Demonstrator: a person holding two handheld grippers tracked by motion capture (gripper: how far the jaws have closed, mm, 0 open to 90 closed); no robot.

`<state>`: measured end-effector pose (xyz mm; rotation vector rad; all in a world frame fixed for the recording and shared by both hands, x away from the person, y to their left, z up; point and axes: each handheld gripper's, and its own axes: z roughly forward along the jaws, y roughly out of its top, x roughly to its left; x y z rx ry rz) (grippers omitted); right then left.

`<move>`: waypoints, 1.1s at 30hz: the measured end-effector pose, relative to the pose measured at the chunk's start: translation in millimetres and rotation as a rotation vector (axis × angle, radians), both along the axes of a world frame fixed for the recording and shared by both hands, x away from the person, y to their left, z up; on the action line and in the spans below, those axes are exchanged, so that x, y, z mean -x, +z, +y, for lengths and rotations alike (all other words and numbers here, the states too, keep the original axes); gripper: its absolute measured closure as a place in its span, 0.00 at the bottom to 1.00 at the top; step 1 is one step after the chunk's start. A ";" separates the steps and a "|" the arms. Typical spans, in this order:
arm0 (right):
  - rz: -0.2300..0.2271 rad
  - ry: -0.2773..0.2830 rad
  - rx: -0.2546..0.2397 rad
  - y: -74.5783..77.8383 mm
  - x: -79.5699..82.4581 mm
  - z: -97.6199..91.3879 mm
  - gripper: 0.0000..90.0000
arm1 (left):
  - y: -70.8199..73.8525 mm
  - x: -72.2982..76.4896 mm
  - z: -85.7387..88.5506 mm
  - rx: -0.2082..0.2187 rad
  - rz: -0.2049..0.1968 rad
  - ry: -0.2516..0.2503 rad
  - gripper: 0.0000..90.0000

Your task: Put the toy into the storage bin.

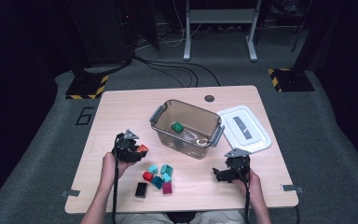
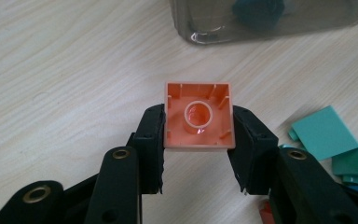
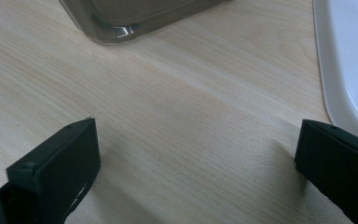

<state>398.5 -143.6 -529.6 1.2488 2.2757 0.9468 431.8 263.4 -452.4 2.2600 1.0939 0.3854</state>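
Note:
My left gripper (image 2: 198,140) is shut on an orange brick (image 2: 199,115), held by its two sides with the hollow underside facing the camera, a little above the table. From above, that orange brick (image 1: 142,149) sits at the tip of the left gripper (image 1: 135,151), left of the clear bin (image 1: 186,129). One green brick (image 1: 177,127) lies inside the bin. Several loose bricks (image 1: 157,178) in red, teal, black and magenta lie near the front edge. My right gripper (image 3: 196,154) stands open over bare wood, with nothing between its jaws; from above, the right gripper (image 1: 220,175) is front right of the bin.
The bin's white lid (image 1: 244,129) lies flat to the right of the bin, and the lid's edge (image 3: 345,70) shows beside my right jaw. Teal bricks (image 2: 335,140) lie close to my left gripper's right jaw. The wooden table (image 1: 121,109) has a round cable hole (image 1: 209,98) at the back.

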 end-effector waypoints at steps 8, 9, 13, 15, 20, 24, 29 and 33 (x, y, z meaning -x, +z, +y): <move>0.002 -0.003 -0.001 0.0 0.4 0.2 0.00 | 19.3 -0.1 4.2 0.002 -0.036 0.000 0.65; 0.002 -0.004 -0.001 0.0 0.4 0.2 0.00 | 21.6 0.3 4.1 0.001 -0.040 0.001 0.65; 0.002 -0.005 -0.001 0.0 0.4 0.3 0.00 | 26.7 0.8 4.4 -0.001 -0.048 -0.002 0.65; 0.002 -0.005 -0.001 0.0 0.5 0.3 0.00 | 28.6 0.4 4.0 -0.007 -0.047 -0.004 0.65; 0.002 -0.005 -0.002 0.0 0.5 0.3 0.00 | 35.1 -0.9 5.0 -0.005 -0.058 -0.001 0.65; 0.002 -0.005 -0.001 0.0 0.5 0.3 0.00 | 40.5 -2.5 6.7 -0.001 -0.067 0.007 0.65; 0.002 -0.005 -0.001 0.0 0.5 0.3 0.00 | 48.1 -3.8 7.5 -0.002 -0.078 0.007 0.65; 0.003 -0.005 -0.002 0.0 0.5 0.3 0.00 | 54.5 -4.7 6.7 0.004 -0.092 0.016 0.65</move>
